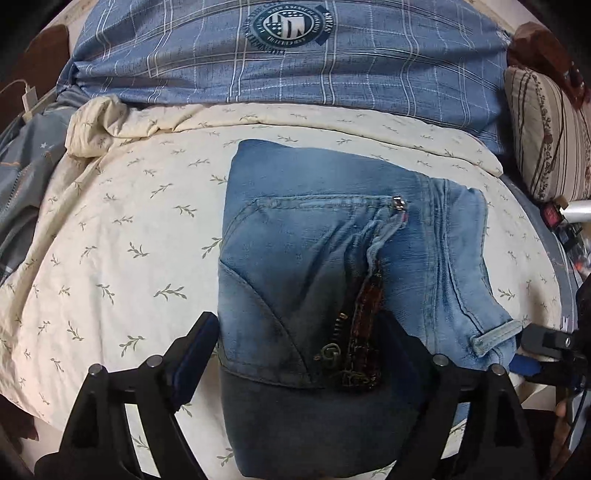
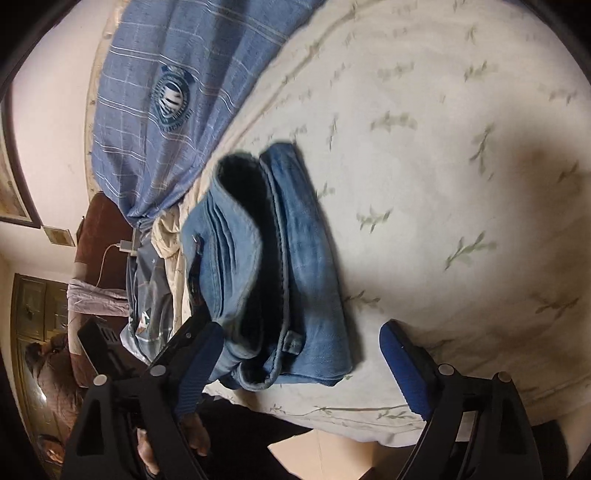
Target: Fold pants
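The blue jeans lie folded into a thick bundle on a cream quilt with a leaf print, zipper and pocket facing up. My left gripper hangs open over the bundle's near end, one finger at its left edge, the other above the denim. In the right wrist view the jeans show stacked layers with a belt loop near me. My right gripper is open too, with the bundle's near corner between its blue pads, which do not press on it. The right gripper also appears at the left view's right edge.
A blue plaid cover with a round emblem lies across the far side of the bed. A striped pillow stands at the right and crumpled grey-blue fabric at the left, by a charger. The bed edge is close to me.
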Action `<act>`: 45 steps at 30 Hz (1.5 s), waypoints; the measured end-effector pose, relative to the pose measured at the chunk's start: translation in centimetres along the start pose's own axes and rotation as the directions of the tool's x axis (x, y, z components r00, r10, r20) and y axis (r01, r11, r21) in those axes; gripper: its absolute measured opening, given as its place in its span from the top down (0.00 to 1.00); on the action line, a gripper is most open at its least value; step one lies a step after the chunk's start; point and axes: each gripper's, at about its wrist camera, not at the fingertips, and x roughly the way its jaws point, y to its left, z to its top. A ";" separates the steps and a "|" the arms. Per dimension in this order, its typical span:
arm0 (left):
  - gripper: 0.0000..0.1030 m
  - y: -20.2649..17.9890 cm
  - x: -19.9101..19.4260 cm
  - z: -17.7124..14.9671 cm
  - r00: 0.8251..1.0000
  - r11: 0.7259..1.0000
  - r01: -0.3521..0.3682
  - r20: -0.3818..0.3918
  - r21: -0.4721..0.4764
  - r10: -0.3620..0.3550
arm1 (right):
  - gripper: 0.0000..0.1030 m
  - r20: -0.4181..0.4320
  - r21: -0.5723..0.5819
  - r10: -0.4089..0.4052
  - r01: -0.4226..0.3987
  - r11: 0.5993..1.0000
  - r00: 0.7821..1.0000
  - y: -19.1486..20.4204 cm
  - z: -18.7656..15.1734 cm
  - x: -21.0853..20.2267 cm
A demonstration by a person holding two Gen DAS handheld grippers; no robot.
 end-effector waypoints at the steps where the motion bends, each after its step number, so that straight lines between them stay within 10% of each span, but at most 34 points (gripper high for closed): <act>1: 0.13 0.1 0.1 0.1 1.000 1.000 0.005 -0.006 -0.004 -0.005 | 0.14 -0.008 -0.010 -0.003 0.003 1.000 1.000 0.3 -0.1 0.3; 4: 0.13 0.2 0.2 0.1 1.000 1.000 0.010 -0.008 -0.002 -0.010 | 0.19 -0.049 -0.099 -0.047 0.042 0.994 0.998 2.2 -0.5 1.6; 8: 0.13 0.1 0.4 0.0 1.000 1.000 0.011 -0.004 0.000 -0.011 | 0.63 0.003 -0.182 -0.140 0.139 0.973 0.990 4.4 -1.2 1.1; 11: 0.13 0.1 0.5 0.0 1.000 1.000 0.004 -0.003 0.010 -0.004 | 0.69 0.067 -0.253 -0.168 0.179 0.951 0.984 7.0 -2.3 -0.5; 15: 0.11 0.0 0.8 -0.1 1.000 1.000 0.006 -0.013 0.022 -0.006 | 0.67 0.023 -0.219 -0.248 0.246 0.944 0.969 5.1 -1.8 1.7; 20: 0.11 0.4 0.4 0.1 1.000 1.000 0.021 -0.009 0.016 -0.021 | 0.26 0.027 -0.161 -0.131 0.133 0.978 0.991 4.7 -0.9 -1.1; 25: 0.13 1.0 -2.1 0.8 0.996 0.997 0.063 0.071 -0.031 -0.061 | 0.17 0.146 -0.131 -0.028 0.047 0.990 0.989 5.8 2.8 -3.6; 32: 0.09 -1.0 0.7 0.3 1.000 0.998 -0.004 0.028 0.058 0.002 | 0.18 0.076 -0.112 -0.033 0.041 0.993 0.997 5.9 9.9 2.9; 35: 0.08 -0.8 0.9 0.3 1.000 0.999 0.013 0.020 0.052 -0.014 | 0.71 0.075 -0.190 -0.146 0.158 0.969 0.986 7.3 8.9 3.9; 38: 0.05 -0.3 1.4 0.8 0.999 0.999 0.042 0.006 0.027 -0.043 | 0.79 0.153 -0.195 -0.206 0.234 0.953 0.966 8.7 8.6 2.8; 40: 0.05 -0.3 1.2 0.7 0.998 0.998 0.067 -0.010 0.014 -0.067 | 0.76 0.127 -0.097 -0.255 0.268 0.958 0.958 6.1 9.5 4.1; 45: 0.06 1.9 -2.2 0.8 0.986 0.990 0.140 0.098 -0.035 -0.136 | 0.25 0.146 0.006 -0.073 0.073 0.997 0.987 4.4 8.2 2.2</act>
